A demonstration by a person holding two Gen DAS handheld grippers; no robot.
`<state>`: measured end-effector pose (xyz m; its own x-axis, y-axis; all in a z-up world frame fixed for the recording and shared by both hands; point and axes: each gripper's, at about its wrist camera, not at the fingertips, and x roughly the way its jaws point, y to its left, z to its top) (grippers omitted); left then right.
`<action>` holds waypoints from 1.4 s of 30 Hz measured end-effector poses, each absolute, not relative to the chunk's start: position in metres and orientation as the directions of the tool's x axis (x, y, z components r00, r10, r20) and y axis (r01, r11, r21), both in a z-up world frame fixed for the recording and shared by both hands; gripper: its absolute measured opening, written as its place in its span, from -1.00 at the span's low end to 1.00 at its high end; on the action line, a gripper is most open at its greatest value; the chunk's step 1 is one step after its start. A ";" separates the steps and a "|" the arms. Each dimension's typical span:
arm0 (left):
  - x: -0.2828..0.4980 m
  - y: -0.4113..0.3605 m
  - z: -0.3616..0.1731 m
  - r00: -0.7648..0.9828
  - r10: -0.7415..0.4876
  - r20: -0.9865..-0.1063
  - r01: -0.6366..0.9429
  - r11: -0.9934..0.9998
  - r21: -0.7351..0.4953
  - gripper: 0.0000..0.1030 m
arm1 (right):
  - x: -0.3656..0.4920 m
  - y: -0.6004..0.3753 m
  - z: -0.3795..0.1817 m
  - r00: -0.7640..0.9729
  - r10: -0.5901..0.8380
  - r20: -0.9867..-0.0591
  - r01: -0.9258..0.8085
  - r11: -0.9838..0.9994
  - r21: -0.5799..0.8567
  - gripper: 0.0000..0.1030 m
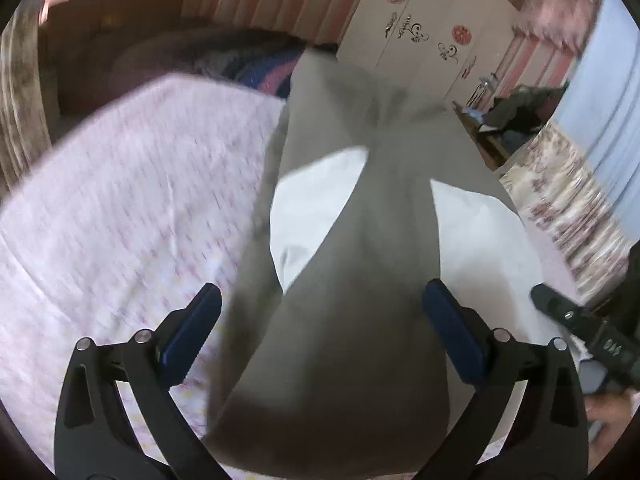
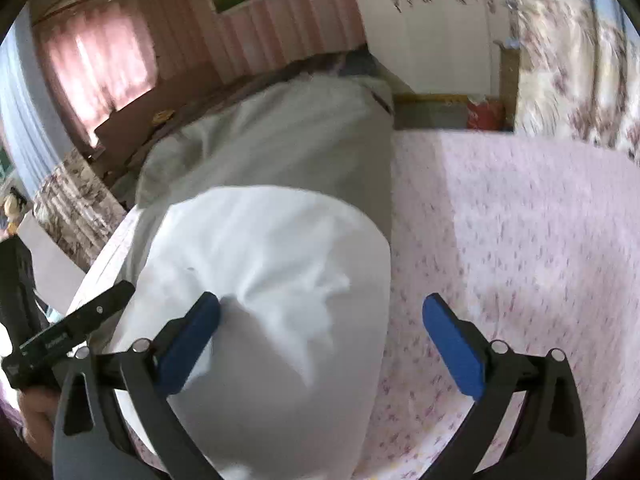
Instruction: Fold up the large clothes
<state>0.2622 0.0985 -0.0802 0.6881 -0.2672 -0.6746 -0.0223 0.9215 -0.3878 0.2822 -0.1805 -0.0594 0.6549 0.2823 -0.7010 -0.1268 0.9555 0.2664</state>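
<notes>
A large grey-green garment with white panels (image 1: 340,240) lies lengthwise on a bed with a pink patterned sheet (image 1: 120,200). My left gripper (image 1: 320,328) is open, its blue pads wide apart above the garment's near end, holding nothing. In the right wrist view the same garment (image 2: 272,264) shows a white part near and a grey part (image 2: 280,140) farther off. My right gripper (image 2: 320,332) is open over the white part's right edge; its left pad (image 2: 192,340) lies against the white cloth. Each gripper shows at the edge of the other's view (image 1: 576,328) (image 2: 76,328).
The pink sheet (image 2: 520,240) spreads to the right of the garment. A white wardrobe (image 1: 420,24) stands beyond the bed. A floral cloth (image 1: 568,208) hangs at the bed's side, with a cluttered table (image 1: 512,116) behind. Dark bedding (image 1: 248,64) lies at the far end.
</notes>
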 end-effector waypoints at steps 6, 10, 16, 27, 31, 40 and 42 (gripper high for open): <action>0.263 0.102 -0.094 0.687 -0.308 -0.658 -0.022 0.896 -0.443 0.94 | 0.292 -0.194 -0.082 0.602 0.385 -0.700 -0.091 0.903 0.419 0.96; 0.268 0.091 -0.092 0.676 -0.313 -0.667 -0.013 0.900 -0.436 0.94 | 0.298 -0.193 -0.094 0.565 0.478 -0.673 -0.105 0.850 0.516 0.71; 0.263 0.066 -0.086 0.693 -0.304 -0.653 0.032 0.919 -0.394 0.18 | 0.290 -0.190 -0.089 0.586 0.458 -0.669 -0.132 0.868 0.479 0.20; 0.254 0.026 -0.055 0.727 -0.275 -0.629 0.074 0.943 -0.326 -0.47 | 0.278 -0.180 -0.059 0.711 0.284 -0.644 -0.202 0.959 0.200 -0.24; 0.250 -0.001 -0.045 0.753 -0.240 -0.613 0.085 0.959 -0.272 -0.50 | 0.273 -0.193 -0.043 0.748 0.247 -0.616 -0.192 0.969 0.156 -0.31; 0.256 -0.092 -0.020 0.755 -0.299 -0.583 0.165 0.948 -0.272 -0.52 | 0.257 -0.263 -0.003 0.828 0.126 -0.547 -0.115 0.992 0.055 -0.39; 0.257 -0.119 -0.019 0.751 -0.326 -0.574 0.191 0.940 -0.285 -0.52 | 0.253 -0.291 0.007 0.838 0.081 -0.539 -0.082 0.996 0.022 -0.39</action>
<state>0.2570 -0.1188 -0.0193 0.7507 -0.3263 -0.5744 0.1907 0.9395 -0.2846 0.2527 -0.2906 0.0071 0.8382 0.0807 -0.5393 -0.0817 0.9964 0.0223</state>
